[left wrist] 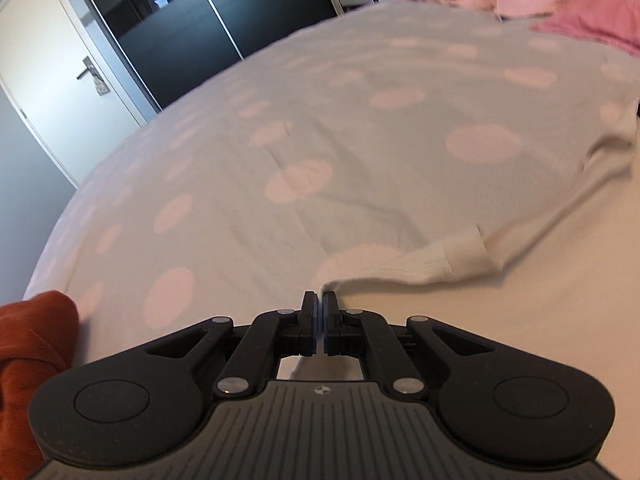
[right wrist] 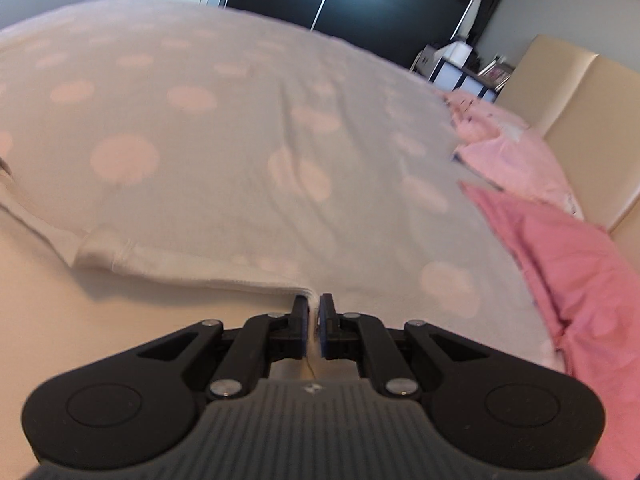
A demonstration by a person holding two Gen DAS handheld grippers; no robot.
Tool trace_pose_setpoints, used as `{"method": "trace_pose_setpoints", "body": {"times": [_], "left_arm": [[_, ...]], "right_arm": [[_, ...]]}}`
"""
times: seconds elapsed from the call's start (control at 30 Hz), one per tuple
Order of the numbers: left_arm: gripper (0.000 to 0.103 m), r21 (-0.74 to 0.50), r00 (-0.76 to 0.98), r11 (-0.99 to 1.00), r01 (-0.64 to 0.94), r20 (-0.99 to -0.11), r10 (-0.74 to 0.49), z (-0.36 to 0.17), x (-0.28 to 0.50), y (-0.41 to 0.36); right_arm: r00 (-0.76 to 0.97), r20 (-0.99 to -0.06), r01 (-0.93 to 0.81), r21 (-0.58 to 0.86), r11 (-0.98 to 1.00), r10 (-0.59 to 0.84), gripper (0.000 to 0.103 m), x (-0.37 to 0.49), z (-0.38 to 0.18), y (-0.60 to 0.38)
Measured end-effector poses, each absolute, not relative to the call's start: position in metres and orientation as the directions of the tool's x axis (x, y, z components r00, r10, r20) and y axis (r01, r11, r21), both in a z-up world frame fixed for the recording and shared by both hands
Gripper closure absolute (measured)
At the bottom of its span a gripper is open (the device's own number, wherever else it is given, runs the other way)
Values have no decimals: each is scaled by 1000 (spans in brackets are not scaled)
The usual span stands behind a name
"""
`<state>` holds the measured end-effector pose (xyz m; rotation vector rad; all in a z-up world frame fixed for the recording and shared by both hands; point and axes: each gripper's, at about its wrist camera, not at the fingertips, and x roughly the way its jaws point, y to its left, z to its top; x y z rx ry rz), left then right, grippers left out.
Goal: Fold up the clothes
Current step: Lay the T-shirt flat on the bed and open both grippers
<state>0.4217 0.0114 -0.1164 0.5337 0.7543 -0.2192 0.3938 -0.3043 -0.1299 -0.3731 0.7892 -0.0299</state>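
A cream knit garment (left wrist: pixel 560 216) lies on the bed, its ribbed hem (left wrist: pixel 432 268) running toward my left gripper (left wrist: pixel 320 300). The left gripper is shut on the hem's corner. In the right wrist view the same cream garment (right wrist: pixel 60 300) lies at the lower left, with its ribbed hem (right wrist: pixel 192 264) leading to my right gripper (right wrist: pixel 315 302). The right gripper is shut on the other corner of the hem, white cloth showing between the pads. Both grippers sit low over the bed.
The bed has a grey cover with pink dots (left wrist: pixel 340 120). A rust-orange garment (left wrist: pixel 32 340) lies at the left edge. Pink garments (right wrist: pixel 568 280) and pink pillows (right wrist: pixel 512 148) lie by the headboard (right wrist: pixel 580 92). A door (left wrist: pixel 52 68) and dark wardrobe (left wrist: pixel 192 12) stand beyond.
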Motion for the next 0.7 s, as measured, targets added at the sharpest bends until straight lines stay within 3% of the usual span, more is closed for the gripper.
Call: {"method": "trace_pose_setpoints", "body": {"times": [0.07, 0.17, 0.23, 0.33, 0.47, 0.7], "left_arm": [[101, 383, 708, 841, 382, -706, 0, -129, 424, 13], [99, 375, 718, 847, 376, -696, -11, -126, 423, 13], [79, 341, 715, 862, 375, -698, -35, -118, 423, 19], [65, 317, 729, 880, 353, -683, -46, -95, 414, 33], [63, 285, 736, 917, 280, -677, -14, -58, 400, 60], [61, 152, 624, 957, 247, -781, -37, -40, 357, 97]], "right_arm": [[710, -683, -110, -344, 932, -168, 94, 396, -135, -306], [712, -680, -97, -345, 934, -177, 78, 398, -132, -311], [706, -687, -89, -330, 940, -175, 67, 398, -126, -316], [703, -696, -73, -278, 958, -149, 64, 390, -108, -329], [715, -685, -19, -221, 975, -141, 54, 369, -77, -350], [677, -714, 106, -144, 984, -177, 58, 324, -45, -389]]}}
